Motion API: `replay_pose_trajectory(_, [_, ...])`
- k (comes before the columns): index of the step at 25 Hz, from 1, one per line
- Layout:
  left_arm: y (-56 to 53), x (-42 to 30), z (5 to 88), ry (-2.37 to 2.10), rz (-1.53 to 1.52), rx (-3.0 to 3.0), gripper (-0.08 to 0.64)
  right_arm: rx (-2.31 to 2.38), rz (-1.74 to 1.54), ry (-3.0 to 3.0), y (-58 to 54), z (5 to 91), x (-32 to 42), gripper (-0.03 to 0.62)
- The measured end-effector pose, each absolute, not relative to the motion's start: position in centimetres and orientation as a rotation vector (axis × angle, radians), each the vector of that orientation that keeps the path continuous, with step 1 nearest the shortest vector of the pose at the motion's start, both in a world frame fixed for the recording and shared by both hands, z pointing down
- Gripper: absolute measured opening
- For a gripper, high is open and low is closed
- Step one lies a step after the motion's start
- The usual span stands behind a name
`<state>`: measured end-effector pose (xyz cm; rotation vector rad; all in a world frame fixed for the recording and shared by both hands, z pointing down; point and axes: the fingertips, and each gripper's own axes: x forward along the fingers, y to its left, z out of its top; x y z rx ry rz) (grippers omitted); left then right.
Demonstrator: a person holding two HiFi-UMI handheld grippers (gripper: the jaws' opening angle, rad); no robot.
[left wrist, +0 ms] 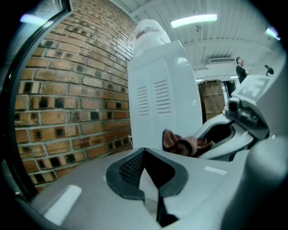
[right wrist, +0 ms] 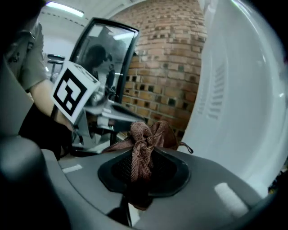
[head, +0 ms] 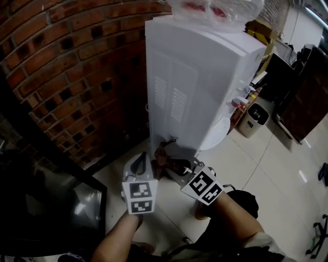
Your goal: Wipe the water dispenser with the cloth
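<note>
One brown cloth point(right wrist: 143, 150) is all I carry, bunched into a wad and clamped between the jaws of my right gripper point(right wrist: 140, 173). A knot of it stands up above the pads and a thin loop trails off to one side. It hangs just short of the white water dispenser's point(head: 200, 77) lower side panel and does not seem to touch it yet. My left gripper point(left wrist: 150, 179) sits just beside the right one, its jaws together on nothing.

The panel has two blocks of vent slots point(head: 169, 97) higher up, and a bagged bottle point(head: 215, 10) sits on top. A brick wall point(head: 61, 77) stands close on the left, and a small bin point(head: 254, 118) sits on the tiled floor point(head: 256, 158) beyond.

My worry is the wad. With so little cloth spread out, I may press hard plastic against the panel instead of fabric. A firm drag could also pull the cloth out of my pinch. That trailing loop could catch in the slots. With the two grippers this near each other, a wide stroke might knock them together.
</note>
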<state>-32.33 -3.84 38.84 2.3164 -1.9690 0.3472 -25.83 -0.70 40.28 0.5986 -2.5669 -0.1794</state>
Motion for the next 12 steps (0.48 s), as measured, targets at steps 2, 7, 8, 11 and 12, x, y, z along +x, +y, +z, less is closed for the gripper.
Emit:
replay_pose_trajectory(2, [-3.6, -32.2, 36.8, -1.993, 0.324, 2.316, 0.000, 0.565, -0.265, -2.620, 0.4, 36.3, -26.5, 0.087])
replay_pose_trajectory(7, [-3.2, -31.5, 29.5, -2.080, 0.172, 2.366, 0.000, 0.503, -0.496, -2.746, 2.3, 27.1, -26.0, 0.089])
replay_pose_trajectory(8, [-3.1, -31.4, 28.3, -2.089, 0.142, 2.379, 0.000, 0.518, -0.497, -2.806, 2.5, 25.0, -25.7, 0.089])
replay_pose_trajectory(11, [-2.6, -30.9, 25.7, -2.109, 0.100, 2.406, 0.000, 0.632, -0.405, -2.947, 2.2, 19.7, -23.7, 0.089])
replay_pose_trajectory(12, [-2.5, -30.7, 25.2, -2.110, 0.092, 2.407, 0.000, 0.669, -0.389, -2.955, 1.8, 18.4, -22.8, 0.089])
